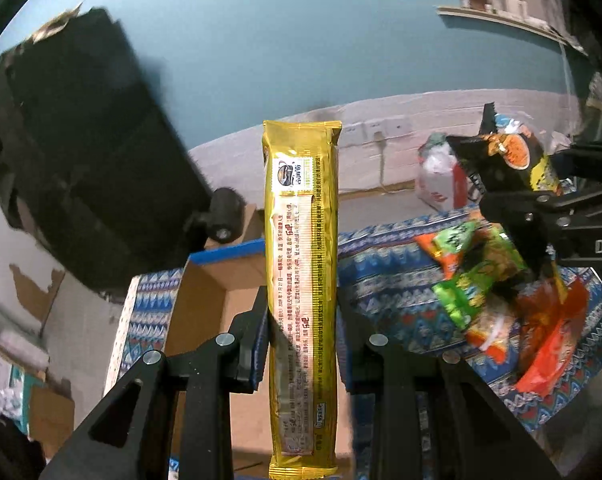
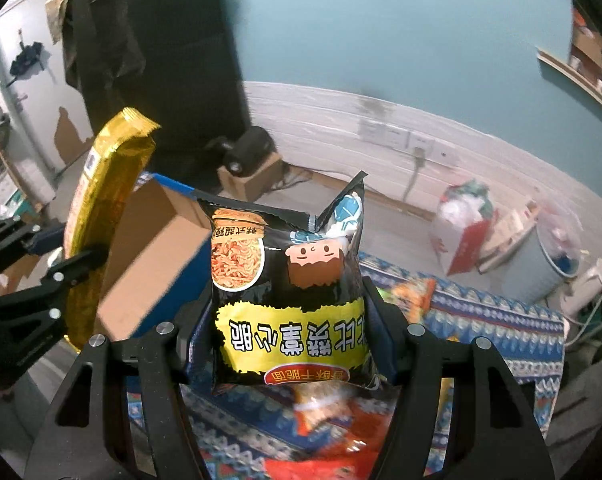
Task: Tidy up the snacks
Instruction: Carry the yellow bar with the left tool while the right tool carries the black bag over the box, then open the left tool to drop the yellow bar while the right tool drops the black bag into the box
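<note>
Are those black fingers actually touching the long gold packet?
Touching. In the left wrist view, the left gripper has its fingers pressed against both sides of the long gold packet, holding it upright.

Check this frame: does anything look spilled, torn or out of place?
Nothing looks spilled or torn. The left gripper holds a gold packet, the right gripper a black bag. The other snacks lie in a loose heap on the patterned cloth, not yet sorted.
</note>
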